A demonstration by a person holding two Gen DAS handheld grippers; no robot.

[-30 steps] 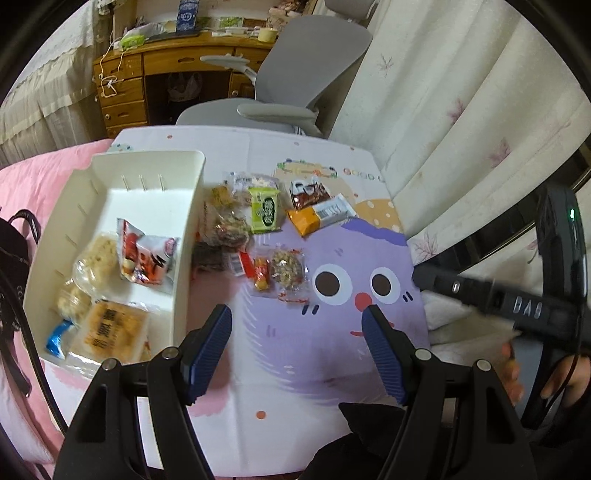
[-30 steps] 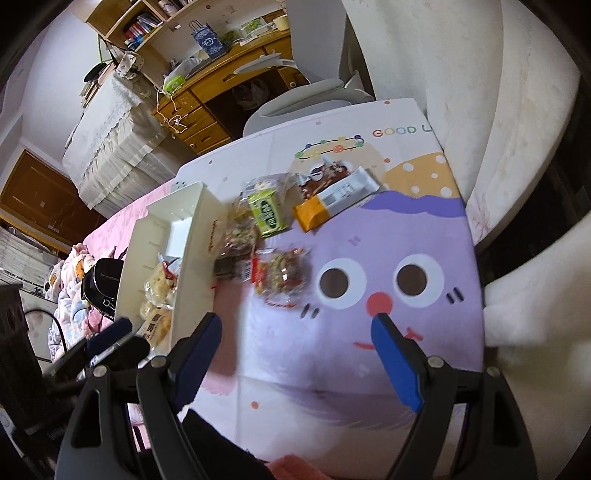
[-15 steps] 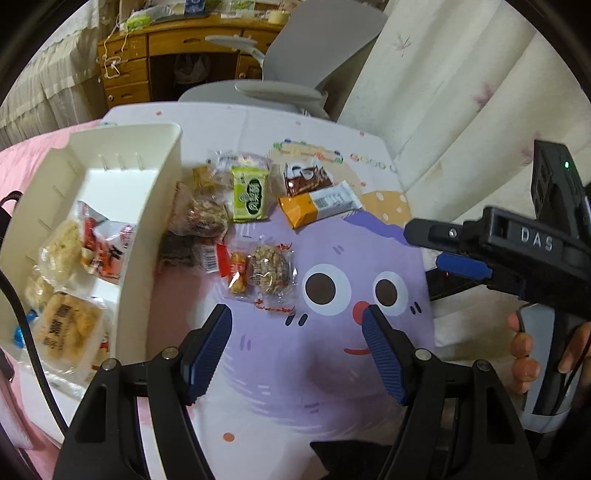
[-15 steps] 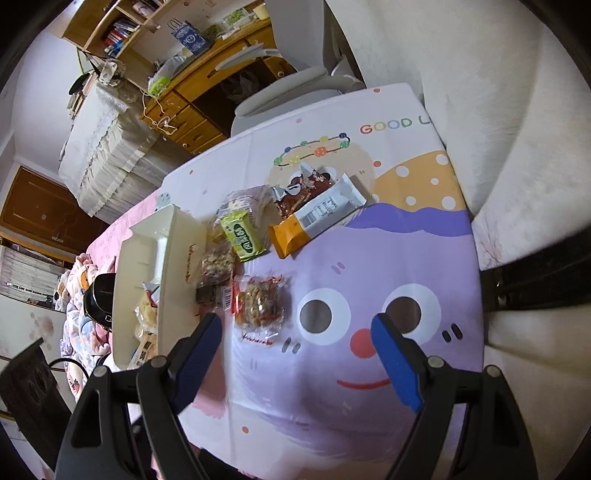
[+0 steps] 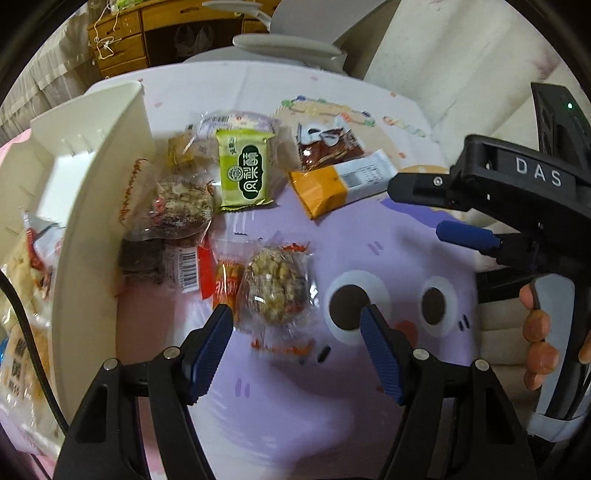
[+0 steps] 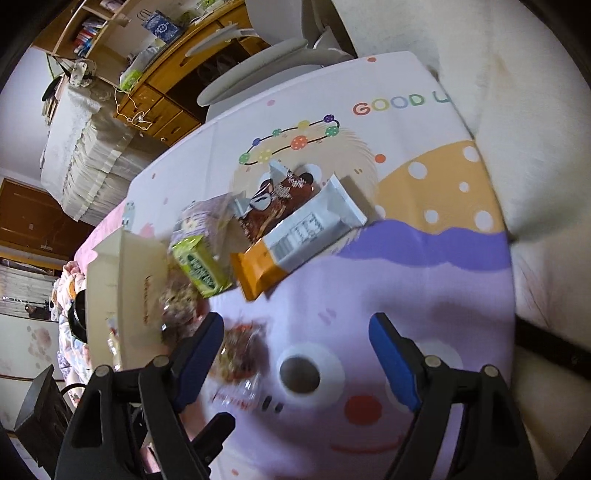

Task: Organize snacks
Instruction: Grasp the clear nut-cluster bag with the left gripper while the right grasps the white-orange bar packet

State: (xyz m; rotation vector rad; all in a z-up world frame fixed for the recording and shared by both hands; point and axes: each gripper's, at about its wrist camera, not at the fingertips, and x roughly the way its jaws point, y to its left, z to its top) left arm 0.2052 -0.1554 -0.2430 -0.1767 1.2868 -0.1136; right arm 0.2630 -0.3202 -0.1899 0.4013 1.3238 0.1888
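Observation:
Loose snacks lie on a cartoon tablecloth: a green packet [image 5: 245,173], an orange-and-white bar [image 5: 340,184], a brown packet [image 5: 328,146] and two clear-wrapped nut cakes [image 5: 275,291] [image 5: 181,206]. A white tray [image 5: 92,258] at the left holds several packets. My left gripper [image 5: 295,325] hovers low, jaws closing, pads apart; the near nut cake's wrapper reaches between its fingertips, untouched. My right gripper [image 6: 295,328] hangs over the purple face print, jaws closing on nothing; the nut cake [image 6: 240,354] lies by its left finger, the bar [image 6: 295,236] farther ahead.
A grey office chair [image 5: 288,33] and a wooden desk [image 5: 122,33] stand beyond the table's far edge. White curtain fabric [image 5: 443,55] hangs close along the right edge. A person's hand [image 5: 539,332] grips the right gripper's handle. A dark brown packet [image 5: 142,260] lies against the tray wall.
Both grippers have come down and forward toward the snack pile, which now looks much larger. The right gripper has slid into the left wrist view from the right.

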